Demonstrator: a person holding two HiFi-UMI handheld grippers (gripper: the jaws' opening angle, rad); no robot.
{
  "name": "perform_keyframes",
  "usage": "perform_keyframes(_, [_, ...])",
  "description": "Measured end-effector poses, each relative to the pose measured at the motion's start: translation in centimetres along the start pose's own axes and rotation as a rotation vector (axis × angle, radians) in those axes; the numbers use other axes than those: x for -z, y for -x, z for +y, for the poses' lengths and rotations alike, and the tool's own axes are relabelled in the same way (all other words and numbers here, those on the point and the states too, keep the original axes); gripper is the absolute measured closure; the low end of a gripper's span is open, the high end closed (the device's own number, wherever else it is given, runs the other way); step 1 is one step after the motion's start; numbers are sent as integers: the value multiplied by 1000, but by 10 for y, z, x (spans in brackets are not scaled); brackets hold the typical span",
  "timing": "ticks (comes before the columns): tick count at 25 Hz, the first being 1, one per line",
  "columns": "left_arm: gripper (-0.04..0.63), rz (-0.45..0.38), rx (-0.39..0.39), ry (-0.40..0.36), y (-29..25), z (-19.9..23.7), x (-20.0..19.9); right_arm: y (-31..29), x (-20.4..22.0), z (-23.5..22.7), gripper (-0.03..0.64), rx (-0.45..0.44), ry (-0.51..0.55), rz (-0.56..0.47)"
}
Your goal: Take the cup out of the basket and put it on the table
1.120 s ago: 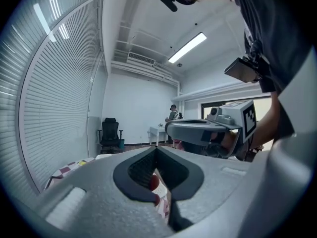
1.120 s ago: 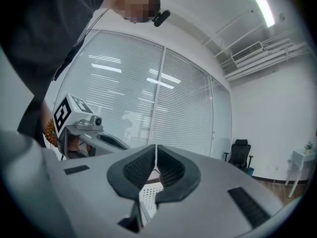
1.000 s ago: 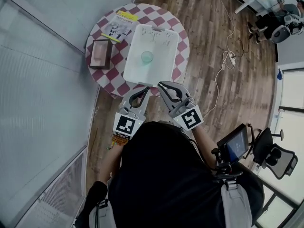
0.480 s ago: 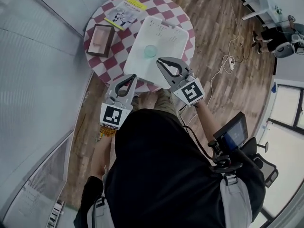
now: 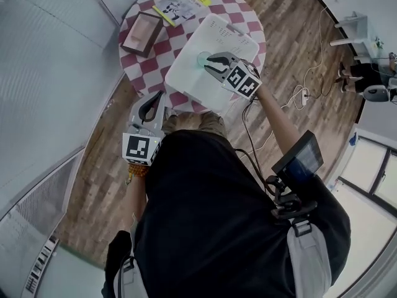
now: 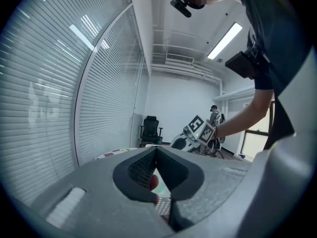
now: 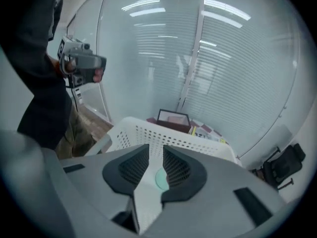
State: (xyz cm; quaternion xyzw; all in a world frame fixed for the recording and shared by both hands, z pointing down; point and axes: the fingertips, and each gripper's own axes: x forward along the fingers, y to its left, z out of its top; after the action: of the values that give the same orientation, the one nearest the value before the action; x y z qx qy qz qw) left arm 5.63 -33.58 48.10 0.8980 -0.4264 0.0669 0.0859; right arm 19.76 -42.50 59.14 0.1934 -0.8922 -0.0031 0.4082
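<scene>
The right tool [image 5: 208,61], its jaws just opening partway with nothing between them, hangs over the cup [image 5: 200,57]. The cup stands in the basket [image 5: 186,84] on the table [image 5: 245,11], upper middle of the frame, not yet gripped or lifted. The left tool [image 5: 149,106] is closed and empty.

No lettering is legible; the leaflet [image 5: 182,5] carries print (too small to read).
</scene>
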Motion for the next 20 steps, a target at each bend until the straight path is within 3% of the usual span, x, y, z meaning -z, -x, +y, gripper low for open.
perform_keyframes(9, [591,-9,-90,-15,15,22,3,-87,92,16,479,-214,105,389])
perform_keyframes(20, [591,-8,-144,-4,31,33,-1,-116,128,13,479,-225,85,542])
